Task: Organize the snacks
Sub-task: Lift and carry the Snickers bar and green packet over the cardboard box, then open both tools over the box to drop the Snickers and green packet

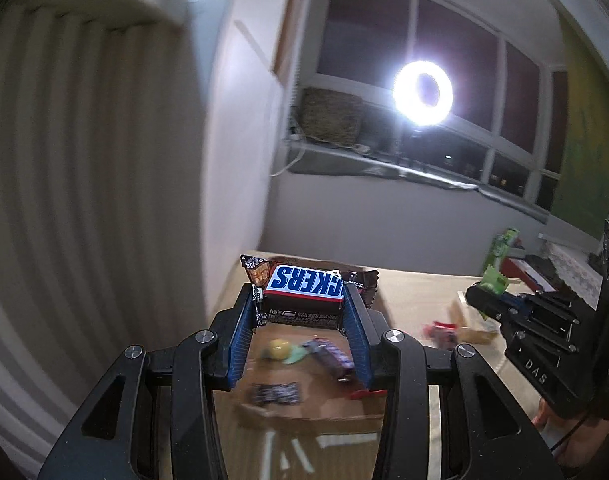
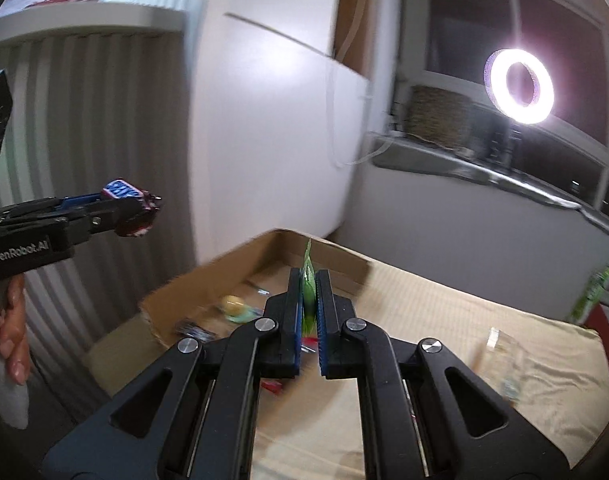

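My left gripper (image 1: 300, 300) is shut on a Snickers bar (image 1: 304, 292) and holds it in the air above a cardboard box (image 1: 304, 420). The bar also shows in the right wrist view (image 2: 130, 208), at the left. My right gripper (image 2: 309, 304) is shut on a thin green snack packet (image 2: 309, 280), held on edge above the box's near wall (image 2: 208, 276). That packet also shows in the left wrist view (image 1: 494, 278). Inside the box lie several wrapped snacks, among them a yellow ball-shaped sweet (image 1: 278, 348) and dark bars (image 1: 330, 354).
The box stands on a beige cloth-covered table (image 2: 444, 320). A clear plastic container (image 2: 500, 348) and a green packet (image 2: 594, 292) sit to the right. A ring light (image 2: 520, 86) glares at the window. A white cabinet and a ribbed wall stand to the left.
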Demonstrator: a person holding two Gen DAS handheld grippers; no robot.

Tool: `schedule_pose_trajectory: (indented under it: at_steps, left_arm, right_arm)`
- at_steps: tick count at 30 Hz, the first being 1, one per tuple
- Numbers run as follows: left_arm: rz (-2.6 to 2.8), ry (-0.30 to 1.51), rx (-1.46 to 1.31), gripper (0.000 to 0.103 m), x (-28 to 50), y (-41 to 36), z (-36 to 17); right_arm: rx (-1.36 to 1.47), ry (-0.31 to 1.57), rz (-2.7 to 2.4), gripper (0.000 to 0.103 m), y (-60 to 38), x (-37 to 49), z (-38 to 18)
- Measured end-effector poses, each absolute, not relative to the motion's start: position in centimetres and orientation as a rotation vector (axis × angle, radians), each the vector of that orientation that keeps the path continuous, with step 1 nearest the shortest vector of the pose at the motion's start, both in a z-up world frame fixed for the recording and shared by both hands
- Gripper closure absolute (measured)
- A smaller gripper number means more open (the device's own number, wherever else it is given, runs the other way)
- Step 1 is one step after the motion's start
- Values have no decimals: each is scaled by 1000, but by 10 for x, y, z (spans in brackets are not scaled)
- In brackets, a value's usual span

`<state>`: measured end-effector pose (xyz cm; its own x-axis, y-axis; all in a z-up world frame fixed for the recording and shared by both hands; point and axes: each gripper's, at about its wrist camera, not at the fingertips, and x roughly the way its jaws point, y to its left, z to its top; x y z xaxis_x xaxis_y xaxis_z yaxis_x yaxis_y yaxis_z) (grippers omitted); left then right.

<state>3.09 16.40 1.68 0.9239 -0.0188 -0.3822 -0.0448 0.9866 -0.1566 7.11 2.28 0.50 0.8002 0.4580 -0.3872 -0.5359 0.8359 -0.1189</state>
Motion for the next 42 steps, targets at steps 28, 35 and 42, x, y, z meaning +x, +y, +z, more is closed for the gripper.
schedule_pose_trajectory:
  at_steps: [28, 35, 42]
  left_arm:
    - [-3, 498, -140, 52, 66, 160, -14]
    - [39, 482, -154, 32, 70, 169, -16]
    - [105, 441, -206, 32, 50, 194, -4]
  right_arm:
    - [-216, 449, 632, 81, 54, 107, -37]
    - [-211, 428, 608, 66, 49, 109, -36]
    - [-231, 406, 620, 65, 52, 83, -35]
